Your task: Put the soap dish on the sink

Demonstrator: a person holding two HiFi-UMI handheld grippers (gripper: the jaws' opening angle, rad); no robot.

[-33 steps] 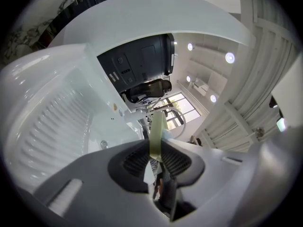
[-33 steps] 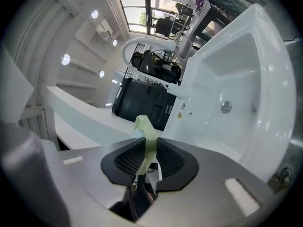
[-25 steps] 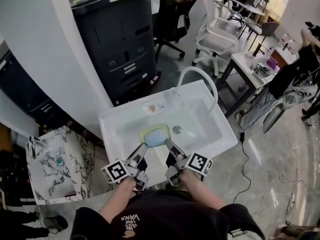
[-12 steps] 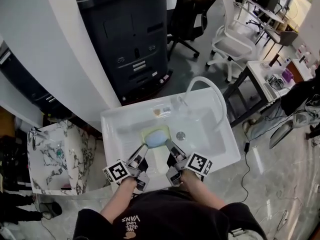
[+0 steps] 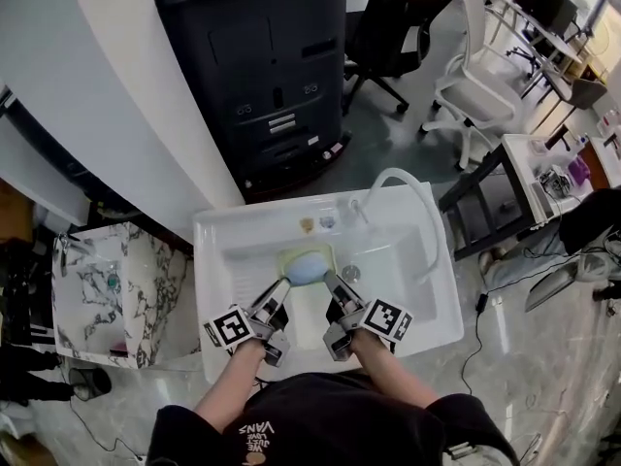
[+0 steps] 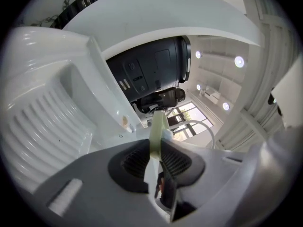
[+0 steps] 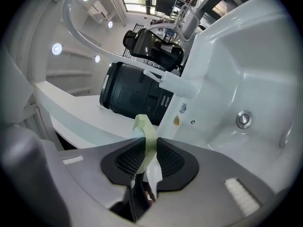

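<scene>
Left gripper [image 5: 278, 292] [image 6: 158, 150]: clamped on the near-left rim of the soap dish [image 5: 307, 265]. Its own view shows the pale green edge [image 6: 156, 126] pinched right between the black pads.
Right gripper [image 5: 333, 287] [image 7: 146, 155]: same deal on the near-right rim, with the jaws squeezed onto the green lip [image 7: 144, 129].
Soap dish: pale green with a blue bar sitting in it. It's held between both grippers over the basin, toward the back edge of the sink [image 5: 400, 260] and about mid-width.
Touching the basin floor or not: honestly can't tell from above, it could be just hovering.
Drain [image 5: 350, 273] [image 7: 243, 119]: just right of the dish, in the basin.
Faucet [image 5: 412, 187]: a white curved spout arching over the sink's back-right corner.
Sink: white, with a ribbed slope on the left side [image 6: 52, 126].
Behind the sink: a big dark cabinet [image 5: 272, 76].
Left of the sink: a marble-patterned top [image 5: 107, 299].
Further back, to the right: a white office chair [image 5: 475, 76].
</scene>
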